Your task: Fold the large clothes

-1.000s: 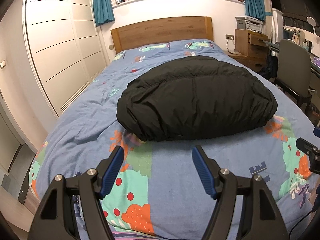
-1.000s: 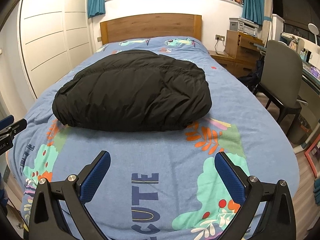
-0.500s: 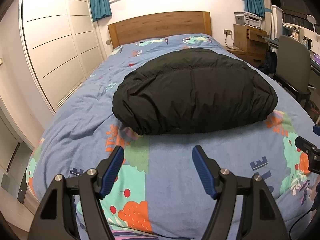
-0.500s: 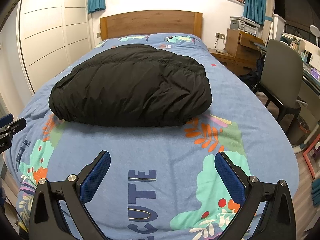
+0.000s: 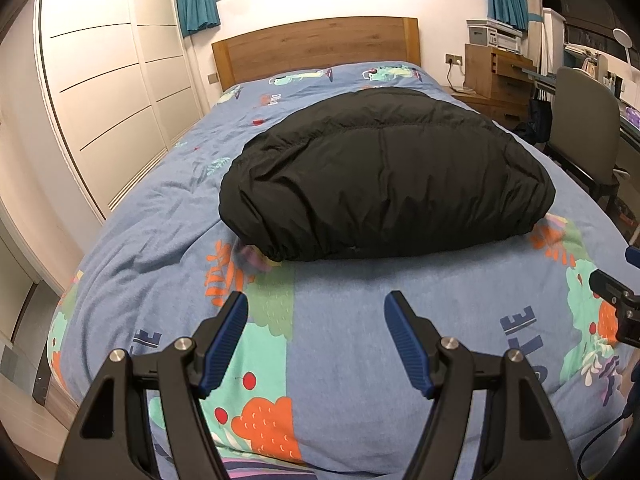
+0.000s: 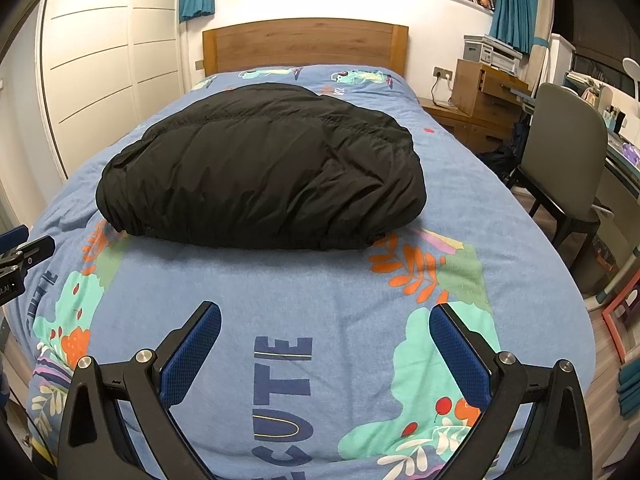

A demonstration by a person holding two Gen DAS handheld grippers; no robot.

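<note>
Here, 1 black quilted puffer jacket (image 5: 384,176), lying in a compact domed bundle on the blue patterned bed cover (image 5: 340,320), mid-bed, elastic hem edge turned toward the foot. Long axis: across the bed, left to right. No sleeves or collar show; the bundle fits either a jacket already folded or one heaped and awaiting folding, and the views do not settle which.

Left gripper (image 5: 316,338): fingers spread wide, holding nothing, above the bed's foot, jacket straight ahead and well apart.

Right gripper (image 6: 325,342): fingers spread wider, empty, jacket ahead and slightly left (image 6: 260,172).

Nearness: both about equally far; the left faces the hem's left half, the right its right end.
</note>
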